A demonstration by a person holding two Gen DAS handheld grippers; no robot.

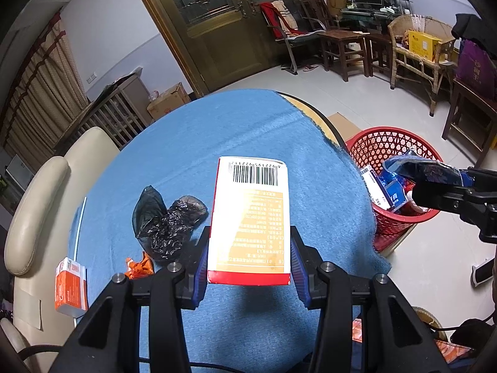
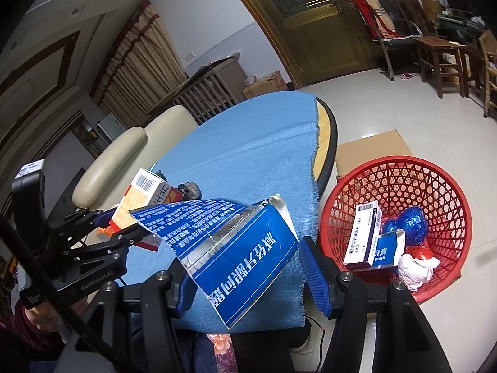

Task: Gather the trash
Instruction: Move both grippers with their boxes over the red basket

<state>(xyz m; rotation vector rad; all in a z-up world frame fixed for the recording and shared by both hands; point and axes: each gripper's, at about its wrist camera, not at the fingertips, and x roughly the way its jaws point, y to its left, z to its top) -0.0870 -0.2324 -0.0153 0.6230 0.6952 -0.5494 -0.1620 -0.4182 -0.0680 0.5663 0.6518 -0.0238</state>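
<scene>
left gripper (image 1: 250,248) clamped on box (image 1: 250,217), right gripper (image 2: 245,270) gripping blue carton (image 2: 242,258); best swung over red basket (image 2: 441,192) before letting go.

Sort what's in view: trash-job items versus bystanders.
Job:
- white-and-orange box in left gripper
- torn blue carton in right gripper
- black bag
- red basket

Bystanders:
- cream chair
- wooden door
- wicker chair

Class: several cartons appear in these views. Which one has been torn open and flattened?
The blue carton in the right gripper: its foil lining shows. The orange-and-white box in the left gripper and the white box in the red basket remain closed.
</scene>
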